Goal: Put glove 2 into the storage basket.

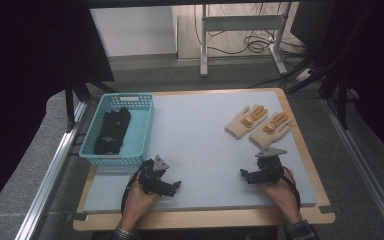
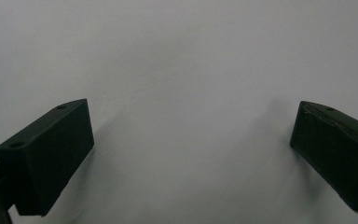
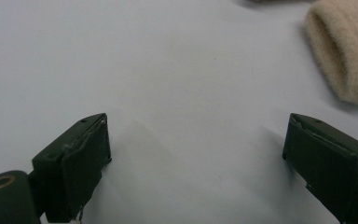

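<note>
Dark gloves (image 1: 111,131) already in the teal basket (image 1: 145,131), tan gloves (image 1: 258,123) lying at the desk's (image 1: 200,145) far right, apparently yet to be gathered; left gripper (image 1: 174,186) and right gripper (image 1: 245,174), jaws wide and empty, rest near the front edge.

Wooden table (image 1: 300,135) topped with pale grey mat (image 1: 200,145), wood showing along right and near edges. Teal plastic basket (image 1: 145,125) at far left corner, holding dark folded gloves (image 1: 112,131). Pair of tan knit gloves (image 1: 258,125) near far right corner, flat, side by side, touching, orange patches up. One cuff (image 3: 345,51) on bare mat.
</note>
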A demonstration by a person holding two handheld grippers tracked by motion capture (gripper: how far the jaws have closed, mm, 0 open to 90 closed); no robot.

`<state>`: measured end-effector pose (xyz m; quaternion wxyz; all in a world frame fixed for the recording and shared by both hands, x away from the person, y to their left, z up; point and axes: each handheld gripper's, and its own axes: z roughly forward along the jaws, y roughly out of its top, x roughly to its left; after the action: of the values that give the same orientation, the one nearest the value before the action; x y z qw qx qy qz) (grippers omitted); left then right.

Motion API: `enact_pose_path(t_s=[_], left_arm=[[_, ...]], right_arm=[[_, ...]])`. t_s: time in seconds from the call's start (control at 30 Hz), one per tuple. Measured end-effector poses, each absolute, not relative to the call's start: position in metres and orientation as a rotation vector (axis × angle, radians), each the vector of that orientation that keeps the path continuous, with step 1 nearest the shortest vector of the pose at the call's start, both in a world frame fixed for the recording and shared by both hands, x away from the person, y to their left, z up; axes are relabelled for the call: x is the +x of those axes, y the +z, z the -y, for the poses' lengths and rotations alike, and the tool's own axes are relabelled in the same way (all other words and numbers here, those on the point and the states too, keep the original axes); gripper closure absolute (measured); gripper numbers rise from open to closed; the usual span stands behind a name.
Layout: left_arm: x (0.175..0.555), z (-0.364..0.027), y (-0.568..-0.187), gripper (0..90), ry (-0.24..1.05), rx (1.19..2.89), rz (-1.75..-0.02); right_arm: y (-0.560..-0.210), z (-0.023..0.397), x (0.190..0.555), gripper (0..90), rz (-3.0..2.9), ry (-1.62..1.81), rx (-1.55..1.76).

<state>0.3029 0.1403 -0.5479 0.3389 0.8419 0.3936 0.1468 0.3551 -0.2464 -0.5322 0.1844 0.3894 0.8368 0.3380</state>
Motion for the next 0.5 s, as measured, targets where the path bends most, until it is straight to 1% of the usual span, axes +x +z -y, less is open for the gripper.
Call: enact_pose_path(t_s=[0.07, 0.17, 0.37, 0.43, 0.47, 0.5], left_arm=[[0.304, -0.143, -0.549, 0.1, 0.351, 2.169, -1.039], [0.304, -0.142, -0.550, 0.0, 0.358, 2.179, -1.037], [0.304, -0.142, -0.550, 0.0, 0.357, 2.175, -1.039], [0.304, -0.142, -0.550, 0.0, 0.357, 2.174, -1.039], [0.304, -0.142, -0.550, 0.0, 0.357, 2.174, -1.040], [0.304, -0.142, -0.550, 0.0, 0.357, 2.174, -1.040]], right_arm=[[-0.531, 0.246, 0.356, 9.3, -2.357, 0.949, 1.111], [-0.529, 0.247, 0.358, 11.5, -2.361, 0.961, 1.123], [-0.518, 0.247, 0.374, 16.7, -2.334, 1.023, 1.154], [-0.513, 0.247, 0.382, 19.6, -2.325, 1.044, 1.167], [-0.509, 0.248, 0.392, 22.8, -2.307, 1.065, 1.177], [-0.509, 0.248, 0.392, 22.8, -2.307, 1.065, 1.177]])
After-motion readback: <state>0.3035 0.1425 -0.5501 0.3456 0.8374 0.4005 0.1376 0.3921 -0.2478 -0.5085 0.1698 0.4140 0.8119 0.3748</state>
